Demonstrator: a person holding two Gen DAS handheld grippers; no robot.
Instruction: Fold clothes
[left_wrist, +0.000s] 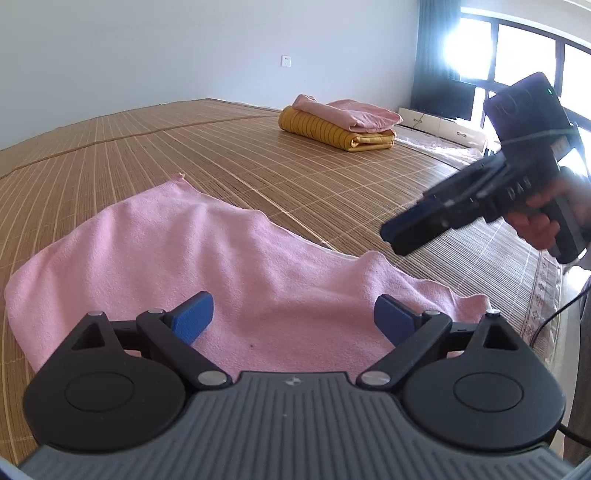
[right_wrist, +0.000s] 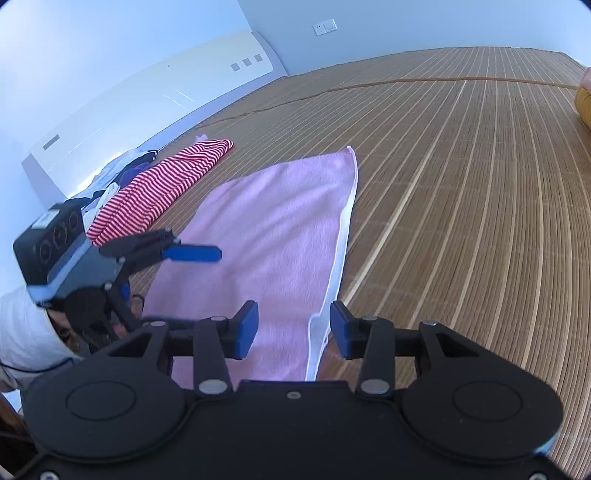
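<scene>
A pink cloth (left_wrist: 207, 266) lies spread on the bamboo mat, a little rumpled along its far edge. My left gripper (left_wrist: 293, 318) hovers over the cloth's near side, open, with nothing between its blue pads. In the right wrist view the same pink cloth (right_wrist: 273, 229) runs away from me, showing a white hem. My right gripper (right_wrist: 293, 328) is open above its near right edge, with the hem between the pads and not pinched. A hand holds the right gripper (left_wrist: 397, 236) above the mat at the cloth's right end.
A folded stack, a pink garment on a yellow striped one (left_wrist: 340, 123), sits far back on the mat (left_wrist: 258, 162). A red-and-white striped garment (right_wrist: 162, 188) lies left of the cloth beside a pile of other clothes. A white headboard (right_wrist: 147, 103) stands behind, and a window (left_wrist: 524, 62) at right.
</scene>
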